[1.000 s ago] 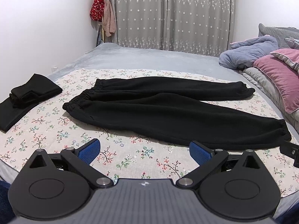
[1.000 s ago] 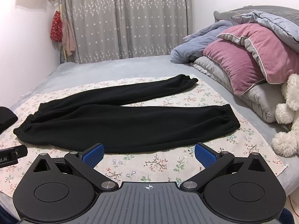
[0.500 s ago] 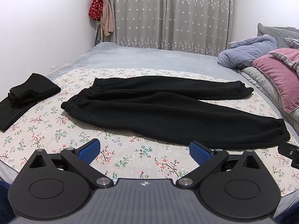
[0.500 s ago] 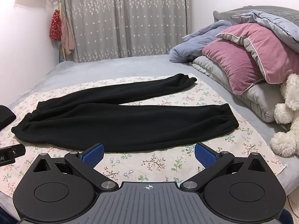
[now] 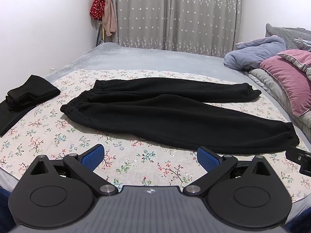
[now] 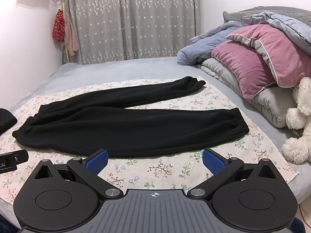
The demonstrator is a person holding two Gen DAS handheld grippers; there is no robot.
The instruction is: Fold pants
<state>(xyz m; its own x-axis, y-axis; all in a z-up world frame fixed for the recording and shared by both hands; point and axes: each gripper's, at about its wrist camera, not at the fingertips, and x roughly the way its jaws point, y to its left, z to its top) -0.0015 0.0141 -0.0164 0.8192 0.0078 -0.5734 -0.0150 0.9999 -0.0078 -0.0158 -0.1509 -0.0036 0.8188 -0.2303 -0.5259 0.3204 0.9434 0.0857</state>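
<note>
Both wrist views low, facing pants point(image 5: 165, 114)

Both grippers slightly higher, farther back.

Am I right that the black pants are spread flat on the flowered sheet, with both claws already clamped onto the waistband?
Not quite. The black pants do lie flat on the flowered sheet, but neither claw holds them. The left wrist view shows the left claw open over bare sheet, short of the fabric, and the right wrist view shows the right claw open too.
</note>
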